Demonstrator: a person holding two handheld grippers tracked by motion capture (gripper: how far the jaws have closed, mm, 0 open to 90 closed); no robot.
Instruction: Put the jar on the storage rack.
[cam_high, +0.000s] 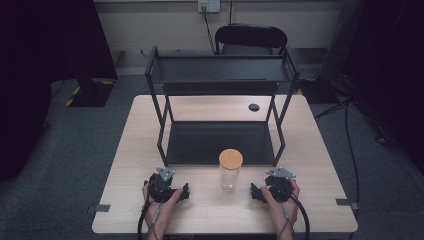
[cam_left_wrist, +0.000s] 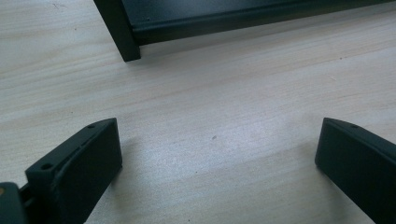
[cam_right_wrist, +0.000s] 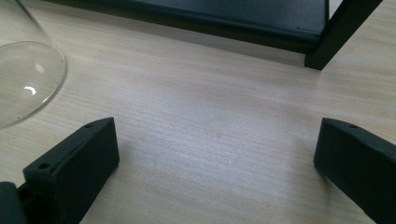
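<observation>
Nearest the person, at the front edge of the pale wood-grain table (cam_high: 210, 210), two hands rest on the tabletop, each holding a black two-jaw gripper with a grey three-cornered plate on top and a dark cable trailing back. The left gripper (cam_left_wrist: 217, 163) sits at the left of the high view; in its own view the jaws stand wide apart with bare wood between them and nothing held. The right gripper (cam_right_wrist: 215, 163) sits at the right, its jaws likewise spread wide over bare tabletop, gripping nothing.

Between the two grippers and a little farther in stands the clear glass jar with a round light-wooden lid (cam_high: 230, 170), upright on the table, apart from both grippers and just in front of the rack. In the right gripper view its rounded glass base (cam_right_wrist: 25, 79) shows at the upper left, outside the jaws.

Behind the jar stands a black metal two-tier shelf rack (cam_high: 220, 142), its lower tray on the table and its upper tray raised on thin posts. A small round black disc (cam_high: 254, 107) lies on the table behind it.

Beyond the table are a black chair (cam_high: 251, 37) and a white wall socket (cam_high: 208, 5) with a cable hanging down. No brand, label or writing can be read anywhere.
</observation>
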